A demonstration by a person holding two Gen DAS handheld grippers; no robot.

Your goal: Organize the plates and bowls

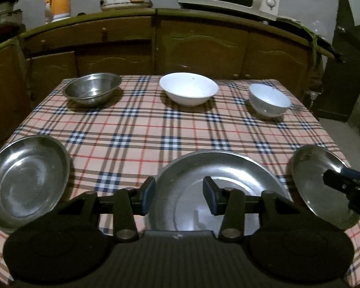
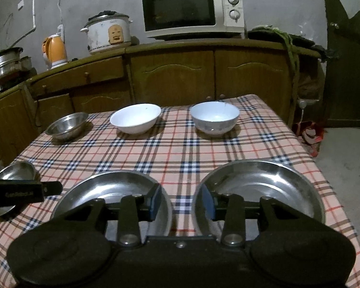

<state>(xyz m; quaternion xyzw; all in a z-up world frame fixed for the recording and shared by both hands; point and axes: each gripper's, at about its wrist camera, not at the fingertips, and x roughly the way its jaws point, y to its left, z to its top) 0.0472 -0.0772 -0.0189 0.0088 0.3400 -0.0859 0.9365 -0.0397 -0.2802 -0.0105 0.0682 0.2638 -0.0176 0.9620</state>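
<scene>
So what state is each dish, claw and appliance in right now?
Steel bowl: upright, empty.
Wide white bowl: upright, empty.
Small white bowl: upright, empty.
Left steel plate: flat, empty.
Middle steel plate: flat, empty.
Right steel plate: flat, empty.
Left claw: open, holding nothing.
Right claw: open, holding nothing.
Microwave: door closed.
Rice cooker: lid on.
</scene>
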